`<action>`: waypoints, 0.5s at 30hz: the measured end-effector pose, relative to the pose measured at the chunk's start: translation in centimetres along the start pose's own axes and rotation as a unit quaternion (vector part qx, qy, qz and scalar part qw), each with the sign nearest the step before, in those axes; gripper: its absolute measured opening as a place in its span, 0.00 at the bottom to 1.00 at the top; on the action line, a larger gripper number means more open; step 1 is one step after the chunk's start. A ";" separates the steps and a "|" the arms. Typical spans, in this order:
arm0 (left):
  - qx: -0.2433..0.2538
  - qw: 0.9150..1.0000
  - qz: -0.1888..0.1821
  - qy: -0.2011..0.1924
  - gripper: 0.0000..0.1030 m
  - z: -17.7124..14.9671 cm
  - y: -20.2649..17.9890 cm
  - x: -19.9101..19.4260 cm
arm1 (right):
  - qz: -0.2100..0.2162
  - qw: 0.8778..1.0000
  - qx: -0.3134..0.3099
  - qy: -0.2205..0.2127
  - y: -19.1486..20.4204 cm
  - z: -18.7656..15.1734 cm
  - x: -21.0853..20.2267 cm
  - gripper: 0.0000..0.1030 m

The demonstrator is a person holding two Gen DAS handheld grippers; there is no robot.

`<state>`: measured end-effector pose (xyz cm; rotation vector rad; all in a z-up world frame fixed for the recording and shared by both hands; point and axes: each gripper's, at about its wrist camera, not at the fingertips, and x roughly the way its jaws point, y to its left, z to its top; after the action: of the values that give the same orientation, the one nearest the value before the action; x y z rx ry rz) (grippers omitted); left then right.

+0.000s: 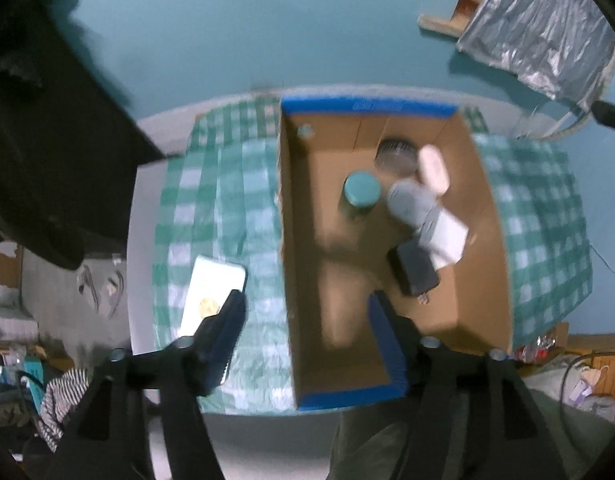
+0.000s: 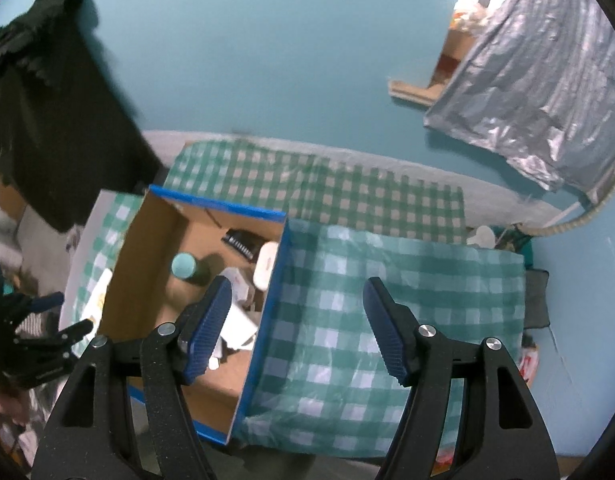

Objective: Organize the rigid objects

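Note:
An open cardboard box with blue edges [image 1: 295, 240] [image 2: 275, 280] sits on a green checked tablecloth. Inside lie a teal-lidded jar [image 1: 361, 189] [image 2: 184, 265], a round dark container [image 1: 396, 153], a white oval case [image 1: 433, 168] [image 2: 266, 264], a grey and white box [image 1: 427, 216] and a black charger [image 1: 415, 276]. A white flat packet [image 1: 211, 292] lies on the cloth left of the box. My left gripper [image 1: 307, 340] is open and empty above the box's near left part. My right gripper [image 2: 297, 328] is open and empty above the box's right wall.
The checked cloth [image 2: 387, 300] covers a table against a teal wall. A black cloth [image 1: 47, 140] hangs at the left. A silver plastic sheet [image 2: 539, 92] hangs at the upper right. Clutter lies on the floor at the left [image 1: 35, 380].

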<state>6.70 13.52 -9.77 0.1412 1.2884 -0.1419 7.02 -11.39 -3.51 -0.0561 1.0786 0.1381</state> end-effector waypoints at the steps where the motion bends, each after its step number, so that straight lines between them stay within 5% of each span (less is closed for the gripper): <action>1: 0.002 1.000 0.002 -0.008 0.73 0.2 -0.2 -0.5 | -0.005 1.000 0.000 -0.008 -0.1 -0.1 -0.6 0.66; 15: -0.022 0.992 0.013 -0.121 0.92 2.0 -1.1 -8.0 | -0.024 0.994 0.039 -0.100 -0.9 -2.1 -5.5 0.67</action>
<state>6.15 12.25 -1.53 0.0991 1.0463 -0.1055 2.74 -12.96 0.35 0.0021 0.8810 0.0565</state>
